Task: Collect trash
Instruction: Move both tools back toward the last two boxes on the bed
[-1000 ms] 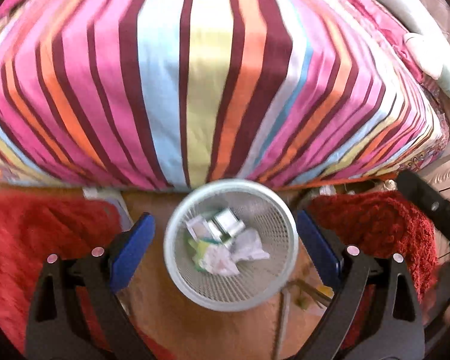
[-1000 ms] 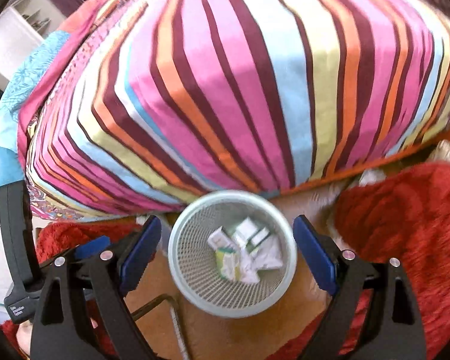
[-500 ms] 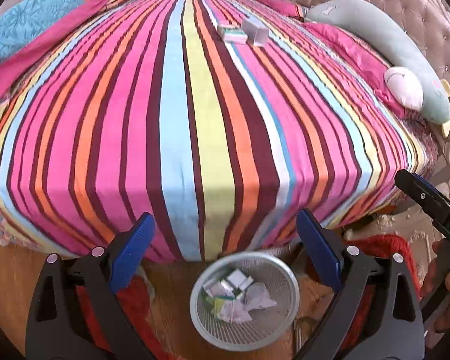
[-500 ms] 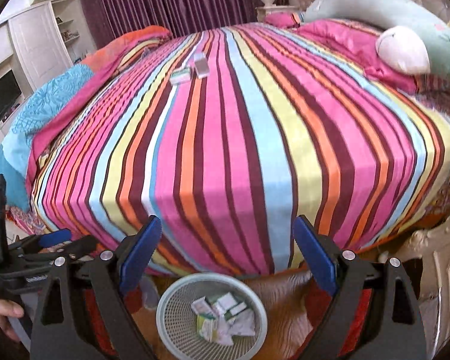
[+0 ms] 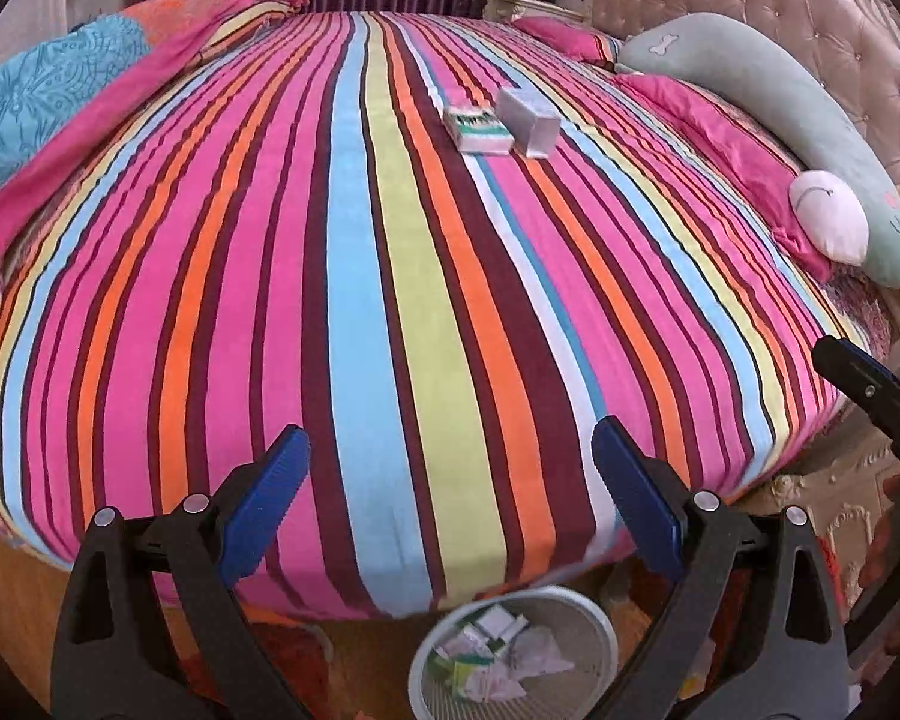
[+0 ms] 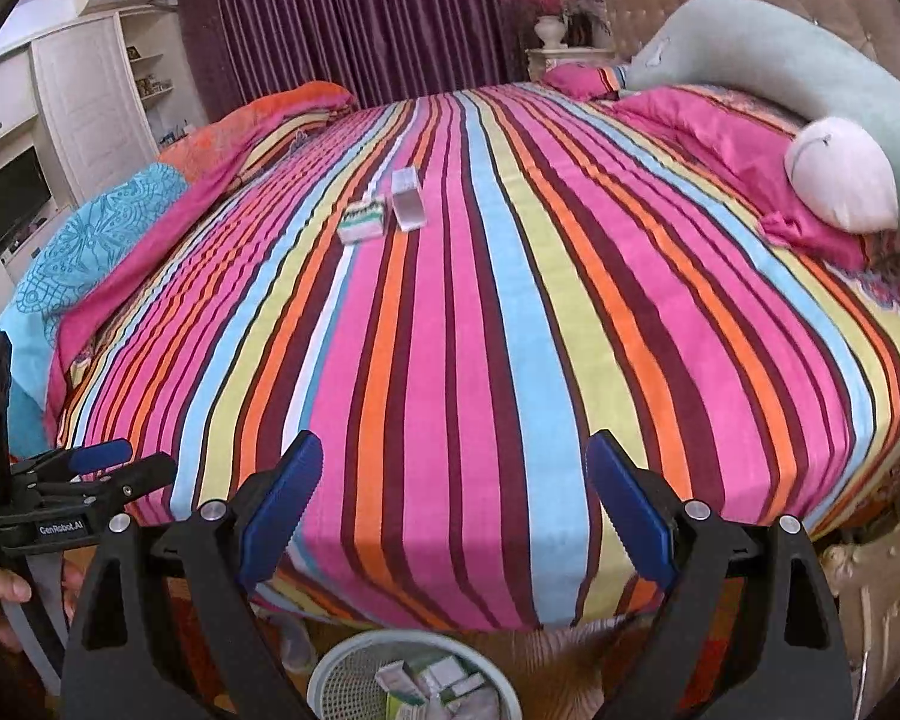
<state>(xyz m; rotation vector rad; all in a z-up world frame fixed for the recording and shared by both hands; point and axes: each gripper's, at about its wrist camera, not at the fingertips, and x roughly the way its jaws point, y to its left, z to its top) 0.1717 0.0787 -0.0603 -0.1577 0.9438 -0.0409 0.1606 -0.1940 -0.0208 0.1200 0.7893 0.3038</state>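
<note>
Change: both views have lifted from the wire wastebasket (image 5: pixel 513 654) to the striped bed (image 5: pixel 390 300).
Left gripper (image 5: pixel 450 498): spread wide, empty.
Right gripper (image 6: pixel 453 504): spread wide, empty.
Trash: green-white box (image 5: pixel 477 129) and white box (image 5: pixel 528 120), side by side, far on bed.

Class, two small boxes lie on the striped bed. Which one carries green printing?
The flat white box with green stripes, lying on the left of the pair. Its neighbour, the plain pale grey box, shows no green.
</note>
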